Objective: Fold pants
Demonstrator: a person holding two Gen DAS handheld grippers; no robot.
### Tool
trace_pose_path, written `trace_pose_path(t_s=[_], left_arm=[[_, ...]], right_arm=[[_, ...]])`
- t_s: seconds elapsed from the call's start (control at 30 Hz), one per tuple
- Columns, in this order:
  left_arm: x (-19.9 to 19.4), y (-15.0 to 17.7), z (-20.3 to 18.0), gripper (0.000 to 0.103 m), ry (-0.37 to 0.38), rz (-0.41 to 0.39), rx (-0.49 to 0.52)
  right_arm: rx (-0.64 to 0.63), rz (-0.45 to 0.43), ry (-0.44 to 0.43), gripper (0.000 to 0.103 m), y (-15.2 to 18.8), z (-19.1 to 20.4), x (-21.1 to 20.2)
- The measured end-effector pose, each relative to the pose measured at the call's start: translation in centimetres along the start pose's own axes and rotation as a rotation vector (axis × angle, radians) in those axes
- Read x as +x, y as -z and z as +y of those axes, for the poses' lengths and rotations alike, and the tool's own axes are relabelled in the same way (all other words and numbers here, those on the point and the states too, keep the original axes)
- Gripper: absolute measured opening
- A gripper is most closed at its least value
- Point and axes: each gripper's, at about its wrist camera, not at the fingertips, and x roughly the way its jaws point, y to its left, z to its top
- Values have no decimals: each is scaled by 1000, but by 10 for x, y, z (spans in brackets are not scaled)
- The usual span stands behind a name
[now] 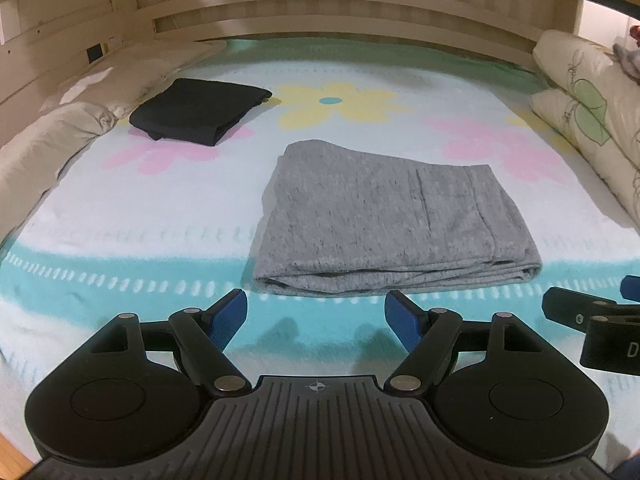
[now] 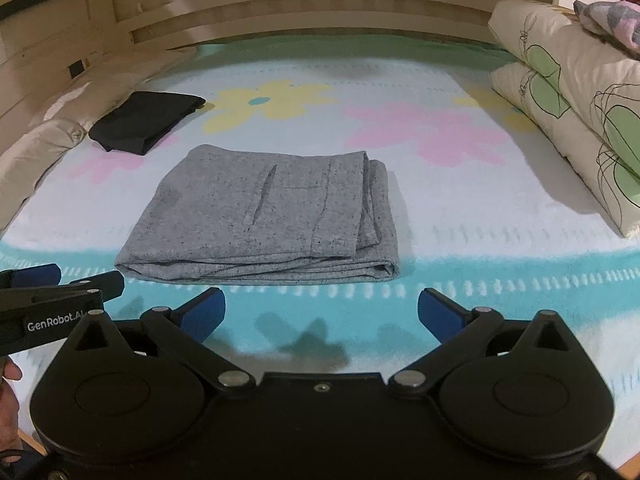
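Nearest to us, we hold the left gripper (image 1: pixel 316 314) and the right gripper (image 2: pixel 322 310) side by side above the teal border of the bed cover (image 2: pixel 460 200), both with jaws spread wide and nothing between the blue pads; neither touches cloth. Just beyond them we find the grey pants (image 2: pixel 260 216), folded into a compact stack in the middle of the cover, left of centre in the right wrist view. We read the long axis as running left to right, with the thick rolled fold facing us along the near edge and the loose layered edges stacked at the right end; a pocket slit runs roughly near-to-far across the top layer. We judge the fold largely done, so the main risk is ours: a low pass of an open finger could snag the near fold and drag the stack, and a pinch on the right end could catch only some layers and fan them apart. Further back on the left lies a folded black garment (image 1: pixel 200 112), well apart. Pillows (image 2: pixel 568 112) sit far right.
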Motion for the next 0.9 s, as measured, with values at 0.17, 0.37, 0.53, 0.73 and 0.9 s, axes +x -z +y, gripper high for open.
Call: trace_pose_path(t_s=[0.17, 0.37, 0.53, 0.73, 0.9], left_arm=[[2, 0, 2, 75, 7, 19, 1], [-2, 2, -1, 75, -5, 4, 19], [-2, 2, -5, 75, -9, 4, 34], [-2, 4, -7, 75, -12, 4, 44], [-2, 4, -8, 75, -13, 7, 50]], right_arm=[[-4, 7, 9, 102, 1, 0, 1], [-13, 26, 28, 102, 2, 0, 5], [-12, 42, 41, 102, 3, -1, 8], [1, 77, 40, 102, 5, -4, 12], [10, 92, 34, 102, 5, -5, 13]])
